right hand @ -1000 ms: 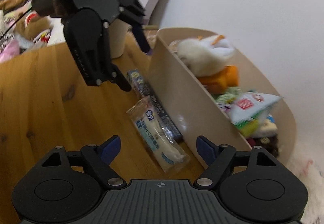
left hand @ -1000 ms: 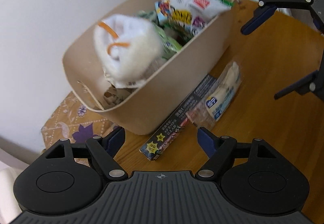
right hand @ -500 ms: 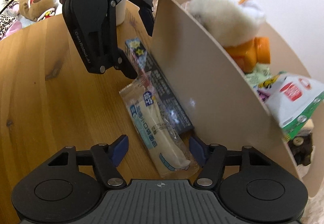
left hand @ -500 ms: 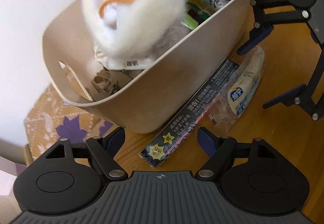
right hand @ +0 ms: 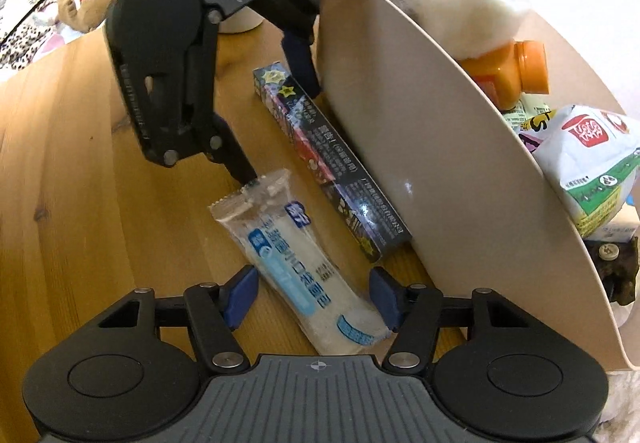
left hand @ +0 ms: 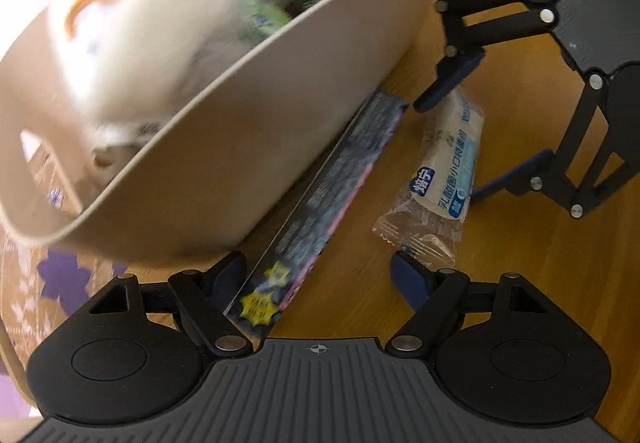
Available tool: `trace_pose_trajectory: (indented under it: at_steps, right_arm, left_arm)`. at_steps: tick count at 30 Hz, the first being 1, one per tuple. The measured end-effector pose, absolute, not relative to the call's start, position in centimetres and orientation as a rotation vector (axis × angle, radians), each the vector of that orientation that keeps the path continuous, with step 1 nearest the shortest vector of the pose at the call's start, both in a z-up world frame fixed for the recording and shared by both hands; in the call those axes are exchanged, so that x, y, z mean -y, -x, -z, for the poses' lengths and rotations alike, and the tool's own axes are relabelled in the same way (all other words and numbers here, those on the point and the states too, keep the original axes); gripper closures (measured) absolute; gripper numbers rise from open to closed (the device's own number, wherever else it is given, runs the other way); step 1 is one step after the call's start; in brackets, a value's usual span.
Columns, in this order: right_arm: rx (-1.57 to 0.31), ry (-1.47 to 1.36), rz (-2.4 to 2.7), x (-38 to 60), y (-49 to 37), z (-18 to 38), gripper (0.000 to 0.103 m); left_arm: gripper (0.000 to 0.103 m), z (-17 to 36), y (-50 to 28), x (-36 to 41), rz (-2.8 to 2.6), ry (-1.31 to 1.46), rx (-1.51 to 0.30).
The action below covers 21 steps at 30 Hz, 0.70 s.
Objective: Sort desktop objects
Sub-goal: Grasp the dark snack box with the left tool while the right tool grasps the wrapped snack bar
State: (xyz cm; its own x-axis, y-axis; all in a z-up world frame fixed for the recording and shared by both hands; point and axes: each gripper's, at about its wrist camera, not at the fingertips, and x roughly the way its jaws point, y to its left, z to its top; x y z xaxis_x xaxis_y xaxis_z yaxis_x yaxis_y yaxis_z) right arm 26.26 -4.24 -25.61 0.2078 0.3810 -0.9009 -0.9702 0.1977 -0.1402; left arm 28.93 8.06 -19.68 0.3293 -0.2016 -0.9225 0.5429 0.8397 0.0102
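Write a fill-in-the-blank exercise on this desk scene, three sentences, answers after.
1. The right gripper straddles the clear ____ packet.
2. The long dark box lies against the beige ____'s wall.
3. The left gripper has the dark box's ____ between its open jaws.

Missing words: snack; basket; end

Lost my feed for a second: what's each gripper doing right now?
Left gripper: open, straddling the long dark box, not gripping.
Right gripper: open, jaws just closing around the clear snack packet.
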Motion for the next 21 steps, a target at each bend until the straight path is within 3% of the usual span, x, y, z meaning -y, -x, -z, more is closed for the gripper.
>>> trace_pose_trajectory:
  at_steps: [7,16,17,21]
  right_arm:
    - [-0.840,0.847,-1.132,4.3,-25.5,25.7,0.039]
    - [-0.890,0.791,-1.105,6.4,-24.2,25.5,0.052]
    - [-0.896,0.786,-1.100,6.7,-24.1,25.5,0.059]
    - [-0.913,0.763,-1.077,8.4,-23.1,25.4,0.066]
  left_arm:
    - [0.021,19.8,-29.3,-8.3,0.444,-0.252,-1.133]
    - [0.022,19.7,-28.9,-7.7,0.410,-0.224,-1.115]
    - [0.022,19.6,-28.8,-7.5,0.413,-0.225,-1.116]
    - [0.041,19.1,-28.5,-6.5,0.460,-0.251,-1.114]
